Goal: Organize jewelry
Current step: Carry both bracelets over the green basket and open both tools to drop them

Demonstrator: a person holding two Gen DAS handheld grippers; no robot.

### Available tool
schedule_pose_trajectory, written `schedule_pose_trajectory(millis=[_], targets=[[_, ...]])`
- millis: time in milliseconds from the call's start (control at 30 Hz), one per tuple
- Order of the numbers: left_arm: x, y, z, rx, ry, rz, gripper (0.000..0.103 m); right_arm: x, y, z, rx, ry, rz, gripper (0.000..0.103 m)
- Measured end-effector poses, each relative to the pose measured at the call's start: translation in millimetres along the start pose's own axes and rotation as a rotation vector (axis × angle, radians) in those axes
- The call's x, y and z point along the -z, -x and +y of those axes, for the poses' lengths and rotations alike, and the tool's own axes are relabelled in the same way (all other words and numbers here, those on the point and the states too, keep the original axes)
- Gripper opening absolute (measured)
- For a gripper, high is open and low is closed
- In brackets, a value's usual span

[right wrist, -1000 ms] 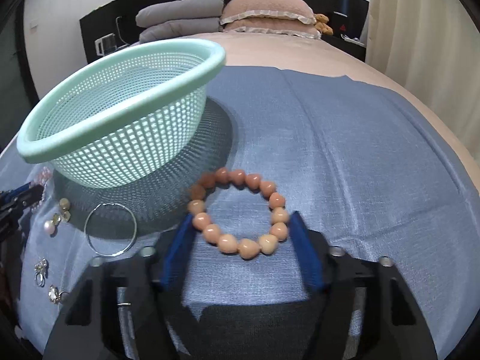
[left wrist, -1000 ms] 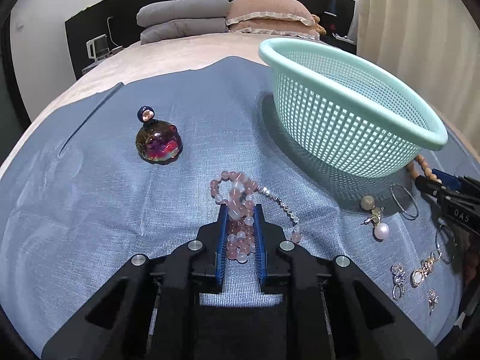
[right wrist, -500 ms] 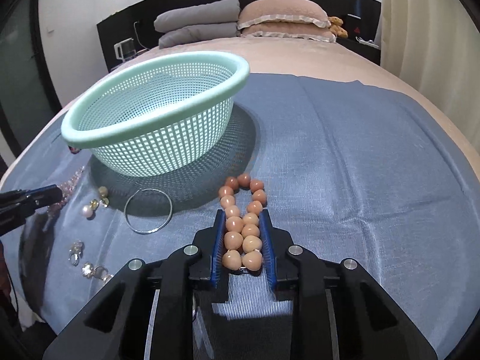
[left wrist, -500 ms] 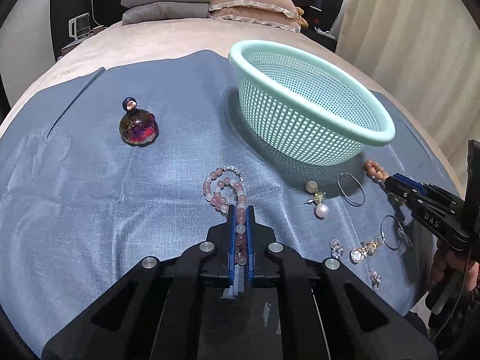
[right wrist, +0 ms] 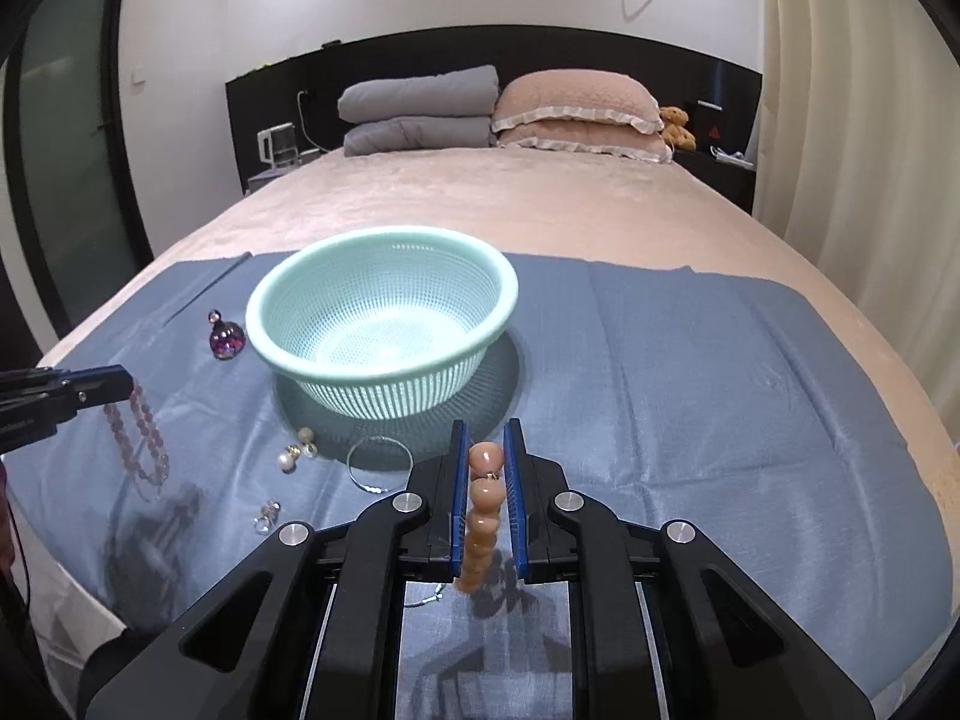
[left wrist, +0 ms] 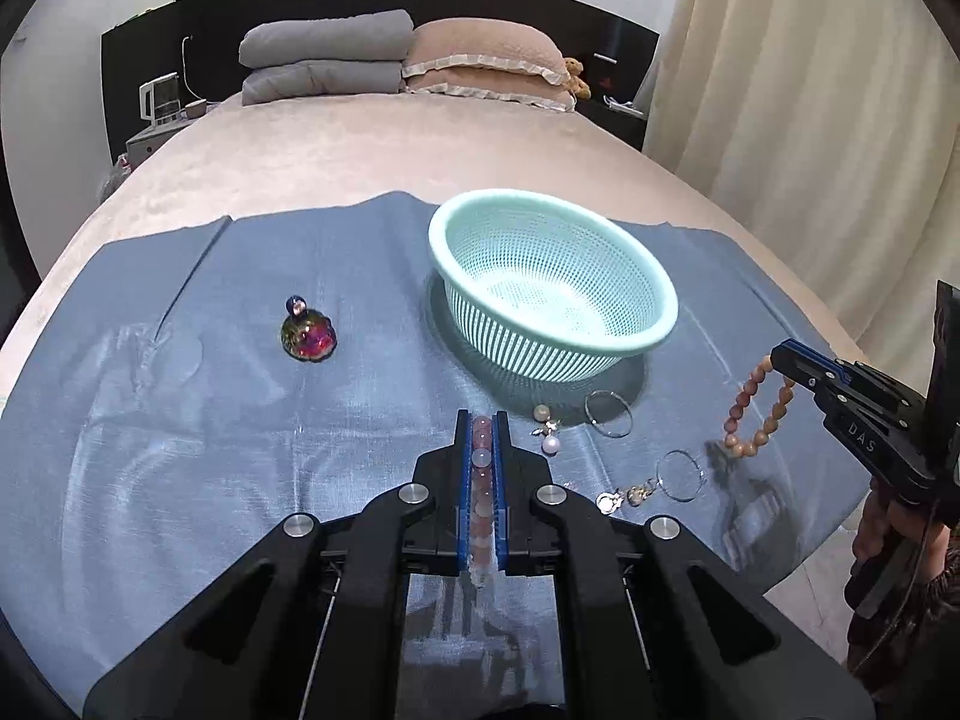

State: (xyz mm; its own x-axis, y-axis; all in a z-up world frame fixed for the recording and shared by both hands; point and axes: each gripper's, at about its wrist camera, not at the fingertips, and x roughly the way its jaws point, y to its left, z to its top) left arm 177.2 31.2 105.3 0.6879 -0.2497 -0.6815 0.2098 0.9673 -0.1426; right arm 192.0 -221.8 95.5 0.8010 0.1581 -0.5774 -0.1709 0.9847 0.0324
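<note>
Both bracelets are now coming up off the blue cloth [left wrist: 180, 450] after being pinched a moment ago: left tongs [left wrist: 482, 438] are clamping the pink bead bracelet [left wrist: 480, 480], right tongs [right wrist: 486, 450] are clamping the orange bead bracelet [right wrist: 483, 498], each hanging free, so the carry looks to be starting. Both tongs are hovering level, aiming at 12 o'clock toward the empty mint basket [left wrist: 660, 324]; earrings [left wrist: 549, 435] and hoop [left wrist: 609, 414] are lying short of it.

Even indoor light is seen; a dark shadow is cast under the basket [left wrist: 654, 324], and edges are bent by fisheye distortion.
</note>
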Motion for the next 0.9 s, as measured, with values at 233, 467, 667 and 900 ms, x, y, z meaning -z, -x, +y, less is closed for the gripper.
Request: schedule_pose_trajectory(millis=[233, 467, 667, 900], targets=[[-51, 27, -13, 0.025, -0.040, -0.039, 0.006, -54, 27, 12, -0.012, 0.047, -0.100, 0.011], [-115, 32, -29, 0.026, -0.080, -0.095, 0.006, -122, 35, 12, -0.050, 0.065, -0.194, 0.011], [-156, 4, -35, 0.021, -0.077, -0.087, 0.006, -162, 17, 11, -0.083, 0.071, -0.219, 0.011], [-170, -68, -31, -0.002, -0.053, -0.036, 0.006, -151, -57, 13, -0.147, 0.043, -0.140, 0.011]])
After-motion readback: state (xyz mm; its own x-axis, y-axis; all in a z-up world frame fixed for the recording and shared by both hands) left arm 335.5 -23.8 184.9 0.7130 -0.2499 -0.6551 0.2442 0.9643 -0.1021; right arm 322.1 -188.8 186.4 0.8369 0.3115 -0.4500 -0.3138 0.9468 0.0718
